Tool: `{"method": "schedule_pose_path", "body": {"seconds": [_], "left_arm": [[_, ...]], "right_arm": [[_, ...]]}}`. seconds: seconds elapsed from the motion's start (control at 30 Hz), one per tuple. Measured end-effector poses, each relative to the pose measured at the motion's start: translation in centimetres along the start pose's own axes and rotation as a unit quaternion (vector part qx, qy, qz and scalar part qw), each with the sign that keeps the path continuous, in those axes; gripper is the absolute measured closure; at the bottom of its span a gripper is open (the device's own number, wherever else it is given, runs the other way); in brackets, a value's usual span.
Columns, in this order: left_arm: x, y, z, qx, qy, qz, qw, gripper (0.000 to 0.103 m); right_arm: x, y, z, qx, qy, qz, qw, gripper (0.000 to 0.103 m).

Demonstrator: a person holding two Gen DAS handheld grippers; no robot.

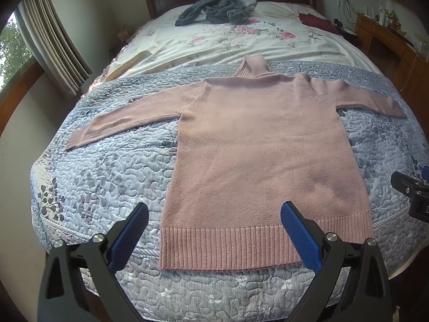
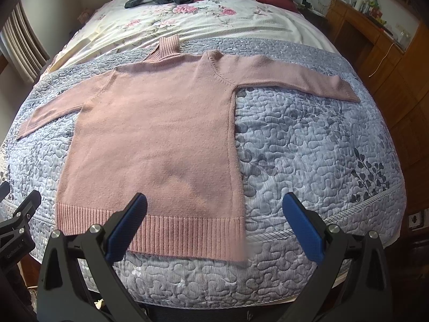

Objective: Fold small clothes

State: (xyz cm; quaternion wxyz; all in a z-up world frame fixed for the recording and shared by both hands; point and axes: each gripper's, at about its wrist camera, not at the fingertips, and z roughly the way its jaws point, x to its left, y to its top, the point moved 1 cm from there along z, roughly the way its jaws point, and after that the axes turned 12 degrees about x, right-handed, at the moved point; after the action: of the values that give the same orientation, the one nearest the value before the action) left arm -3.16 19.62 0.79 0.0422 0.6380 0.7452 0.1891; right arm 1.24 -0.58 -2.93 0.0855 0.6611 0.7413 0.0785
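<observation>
Across the foot of the bed, on its grey-blue quilted bedspread (image 1: 107,177), we see from the left wrist a dusty-pink knitted turtleneck sweater (image 1: 257,145) lying flat, sleeves spread, ribbed hem at the near edge. Our left gripper (image 1: 214,234) hovers over the hem's left corner, jaws wide and empty. From the right wrist, our right gripper (image 2: 214,226) hangs above the hem's right corner, jaws equally wide. We should pinch each sleeve cuff cleanly and fold inward without dragging the body.

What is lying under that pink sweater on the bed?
The pink sweater lies flat on a grey-blue quilt, which shows all around it. Its collar reaches the flowered sheet. Whatever is directly beneath the sweater is covered.
</observation>
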Motion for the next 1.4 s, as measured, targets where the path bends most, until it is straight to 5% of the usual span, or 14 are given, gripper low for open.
{"method": "schedule_pose_path", "body": {"seconds": [1.4], "left_arm": [[0.41, -0.17, 0.23, 0.007, -0.001, -0.005, 1.0000, 0.004]], "right_arm": [[0.17, 0.36, 0.21, 0.005, 0.008, 0.002, 1.000, 0.003]]}}
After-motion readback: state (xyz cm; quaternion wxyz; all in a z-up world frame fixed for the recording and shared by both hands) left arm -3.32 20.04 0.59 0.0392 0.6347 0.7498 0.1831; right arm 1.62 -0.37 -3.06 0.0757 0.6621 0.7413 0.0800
